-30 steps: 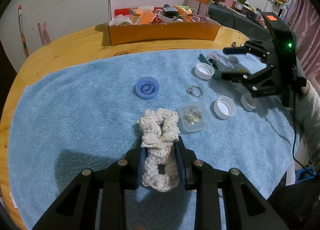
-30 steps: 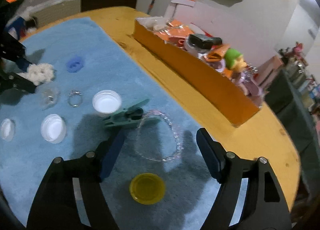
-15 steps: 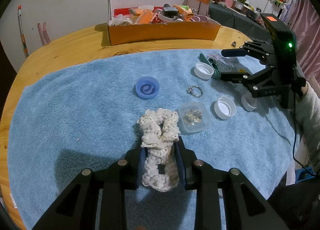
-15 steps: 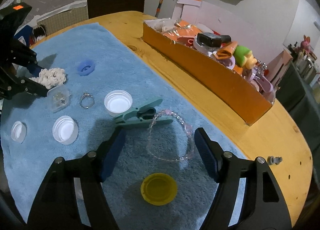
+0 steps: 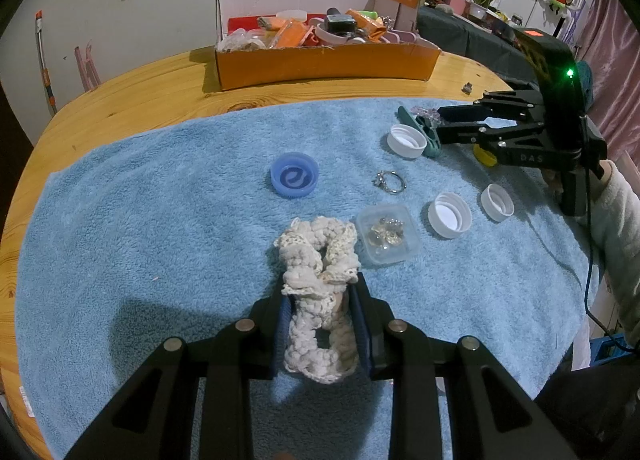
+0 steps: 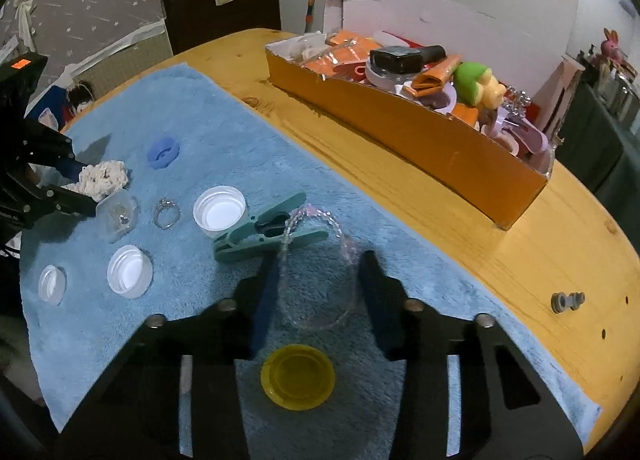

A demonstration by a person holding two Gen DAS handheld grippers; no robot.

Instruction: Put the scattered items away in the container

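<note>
our left tool [image 5: 320, 324] is clamped on the cream crochet scrunchie [image 5: 316, 260], low on the blue towel [image 5: 160, 199], well short of the orange box [image 5: 320, 63]; our right tool [image 6: 316, 280] is closing around the clear bead bracelet [image 6: 316, 300], pads not yet pressing it, just beside the teal clip [image 6: 260, 236].

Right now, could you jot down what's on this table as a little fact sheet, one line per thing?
surface: blue towel on a wooden table
container: orange box, already full of items
left gripper: shut on cream crochet scrunchie
right gripper: jaws closing around clear bead bracelet
loose caps: blue cap, yellow cap, three white caps
other items: ring, teal clip, small clear case
</note>
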